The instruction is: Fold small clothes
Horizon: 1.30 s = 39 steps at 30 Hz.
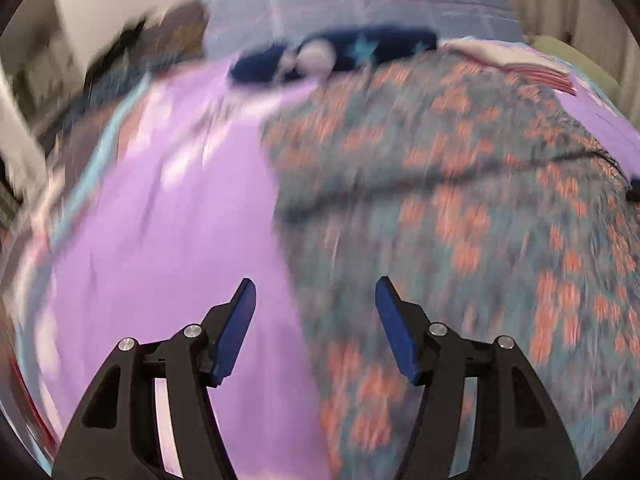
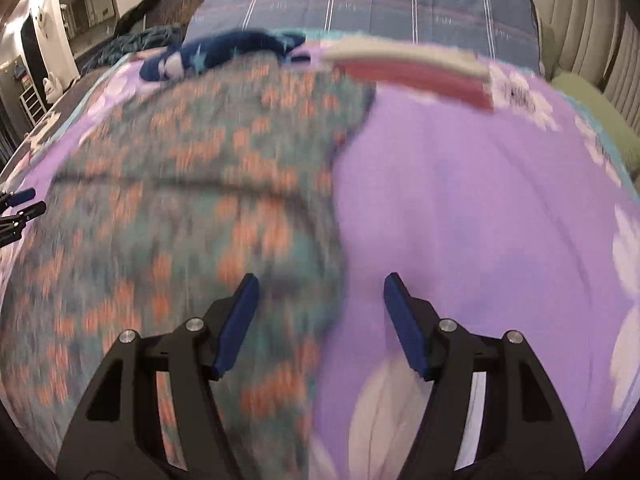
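Nearest to me, my left gripper (image 1: pixel 316 292) hangs with its blue pads spread wide and nothing between them, above the line where the patterned garment (image 1: pixel 460 208) meets the purple bedsheet (image 1: pixel 168 248). That left edge of the garment runs away from me just inside the right pad; bare sheet lies to the left of it.

My right gripper (image 2: pixel 320 288) is likewise spread wide and empty, above the garment's (image 2: pixel 192 200) opposite edge, which passes between its pads. To the right of that edge the sheet (image 2: pixel 480 208) lies bare, with pale flower prints near its border. At the far left of this view I can see the left gripper's (image 2: pixel 24 202) tips, parted, by the garment's other side.

The garment, teal with orange blotches, lies spread on the bed between both grippers, a crease line crossing it midway. Both views are motion-blurred, so its hem detail is unclear.

Beyond its far edge sits a navy star-print item (image 1: pixel 340 54) and, to the right, a red-striped folded cloth (image 2: pixel 416 66). Behind them lies a blue striped blanket (image 2: pixel 360 0).
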Each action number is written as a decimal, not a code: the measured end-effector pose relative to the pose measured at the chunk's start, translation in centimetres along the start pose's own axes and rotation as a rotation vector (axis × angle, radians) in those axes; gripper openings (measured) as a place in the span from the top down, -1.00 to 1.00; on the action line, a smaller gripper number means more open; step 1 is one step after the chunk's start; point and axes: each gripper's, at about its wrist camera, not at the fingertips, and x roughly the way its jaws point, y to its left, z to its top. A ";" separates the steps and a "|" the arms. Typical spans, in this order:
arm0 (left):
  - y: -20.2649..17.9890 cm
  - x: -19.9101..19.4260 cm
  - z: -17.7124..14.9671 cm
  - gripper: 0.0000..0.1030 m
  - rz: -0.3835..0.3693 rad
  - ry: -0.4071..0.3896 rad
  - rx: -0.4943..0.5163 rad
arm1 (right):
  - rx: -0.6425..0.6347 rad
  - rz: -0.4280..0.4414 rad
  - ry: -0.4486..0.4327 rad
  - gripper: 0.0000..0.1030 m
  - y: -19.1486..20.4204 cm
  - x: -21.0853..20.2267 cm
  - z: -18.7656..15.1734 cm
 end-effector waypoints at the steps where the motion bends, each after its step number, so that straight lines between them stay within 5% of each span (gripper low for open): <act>1: 0.7 -0.4 -1.3 -0.22 -0.040 0.017 -0.046 | 0.002 0.009 -0.008 -0.31 -0.2 -0.4 -1.0; 5: 1.8 -2.3 -4.9 -0.22 -0.213 0.011 -0.150 | 0.012 0.060 -0.019 -0.36 -0.6 -1.9 -3.5; 13: 0.8 -4.8 -9.4 -0.08 -0.251 0.021 -0.121 | 0.067 0.204 -0.003 -0.36 -0.7 -4.4 -7.6; 21: 1.2 -7.8 -13.6 0.17 -0.391 -0.023 -0.131 | 0.238 0.388 -0.006 0.18 -3.1 -8.1 -13.5; 25: 0.5 -9.3 -15.5 0.17 -0.428 -0.023 -0.097 | 0.330 0.513 0.021 0.25 -4.6 -9.1 -15.8; 39: 0.8 -8.2 -14.9 0.15 -0.529 -0.037 -0.159 | 0.330 0.610 0.060 0.15 -3.9 -8.5 -15.3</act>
